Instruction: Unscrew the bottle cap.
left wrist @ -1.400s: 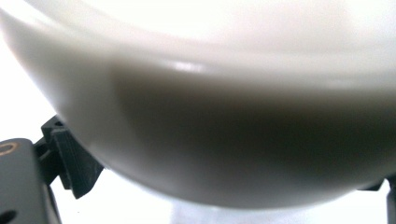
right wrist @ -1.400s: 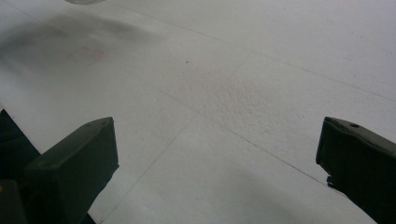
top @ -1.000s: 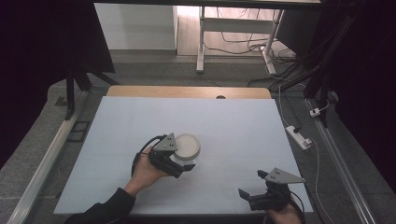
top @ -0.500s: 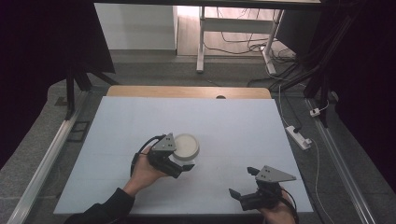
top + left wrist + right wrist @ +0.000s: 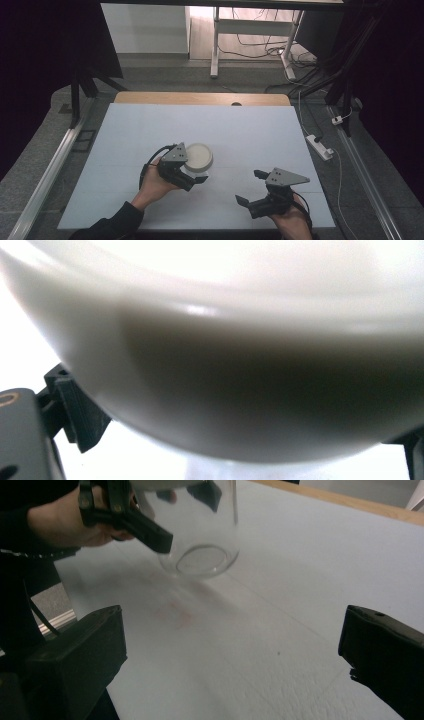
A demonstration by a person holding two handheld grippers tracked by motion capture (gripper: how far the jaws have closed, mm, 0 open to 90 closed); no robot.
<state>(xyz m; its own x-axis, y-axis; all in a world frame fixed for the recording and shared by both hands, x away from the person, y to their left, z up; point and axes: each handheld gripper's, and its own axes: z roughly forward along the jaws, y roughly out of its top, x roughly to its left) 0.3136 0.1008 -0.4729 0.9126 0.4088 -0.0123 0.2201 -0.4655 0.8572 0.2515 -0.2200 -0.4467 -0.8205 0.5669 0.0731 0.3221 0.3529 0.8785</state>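
Note:
A clear glass jar [image 5: 205,545] stands on the white table [image 5: 250,130], left of the middle, with a white lid [image 5: 199,156] on top. My left gripper [image 5: 192,169] is at the lid, one jaw on each side of it, shut on it. In the left gripper view the lid's rim [image 5: 225,365] is pressed close, with a jaw at each lower corner. My right gripper [image 5: 250,187] hovers open near the front right edge and points left toward the jar. Its black fingers [image 5: 75,655] stand wide apart with nothing between them.
A faint reddish stain [image 5: 175,615] marks the table between my right gripper and the jar. A wooden strip [image 5: 200,98] runs along the far edge. On the floor lie a power strip [image 5: 320,146] at right and a metal rail [image 5: 50,170] at left.
My right gripper has moved left and a little farther onto the table, toward the jar. The left gripper and the jar have stayed in place.

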